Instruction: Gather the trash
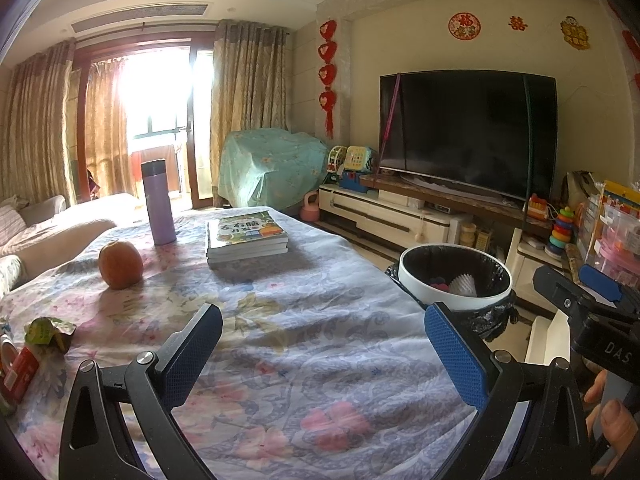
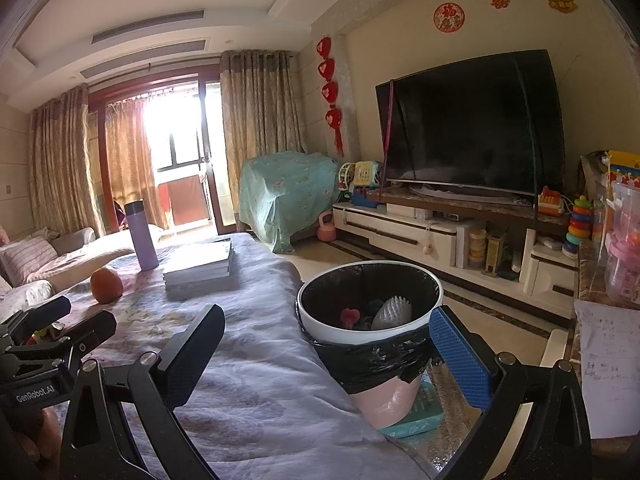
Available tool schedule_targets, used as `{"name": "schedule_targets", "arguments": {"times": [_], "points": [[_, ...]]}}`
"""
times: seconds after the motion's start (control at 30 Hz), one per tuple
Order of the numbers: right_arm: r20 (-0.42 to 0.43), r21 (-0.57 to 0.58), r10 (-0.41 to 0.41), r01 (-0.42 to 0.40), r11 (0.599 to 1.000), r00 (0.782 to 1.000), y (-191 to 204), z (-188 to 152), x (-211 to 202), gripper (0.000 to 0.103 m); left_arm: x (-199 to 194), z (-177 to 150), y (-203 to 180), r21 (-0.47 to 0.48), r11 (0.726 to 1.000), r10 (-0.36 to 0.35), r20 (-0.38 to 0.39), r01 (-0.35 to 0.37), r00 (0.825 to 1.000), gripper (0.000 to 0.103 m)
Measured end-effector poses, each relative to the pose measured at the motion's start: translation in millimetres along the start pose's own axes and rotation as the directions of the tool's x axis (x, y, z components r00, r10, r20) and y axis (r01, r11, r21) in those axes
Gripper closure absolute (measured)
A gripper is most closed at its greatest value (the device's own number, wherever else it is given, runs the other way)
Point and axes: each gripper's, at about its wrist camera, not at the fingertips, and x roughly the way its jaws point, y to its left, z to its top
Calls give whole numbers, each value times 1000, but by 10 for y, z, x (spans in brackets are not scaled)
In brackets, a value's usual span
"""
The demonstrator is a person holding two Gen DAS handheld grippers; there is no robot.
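A pink trash bin with a white rim and black liner (image 2: 370,320) stands beside the table's right edge; it holds a white foam net (image 2: 392,308) and a red scrap (image 2: 350,316). It also shows in the left wrist view (image 1: 456,276). A crumpled green wrapper (image 1: 48,332) and a red packet (image 1: 20,372) lie at the table's left edge. My left gripper (image 1: 324,356) is open and empty over the flowered tablecloth (image 1: 304,320). My right gripper (image 2: 326,356) is open and empty, between the table edge and the bin.
On the table stand a purple flask (image 1: 158,202), an orange fruit (image 1: 120,264) and a stack of books (image 1: 246,238). A TV (image 1: 468,132) on a white cabinet (image 1: 384,216) with toys lines the right wall. A sofa (image 1: 44,236) is at the left.
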Motion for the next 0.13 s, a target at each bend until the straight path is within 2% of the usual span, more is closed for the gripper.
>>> {"name": "schedule_targets", "arguments": {"times": [0.13], "points": [[-6,0,10,-10,1000,1000,21,6,19,0,6,-1,23,-2,1000,-4,-6,4,1000,1]]}}
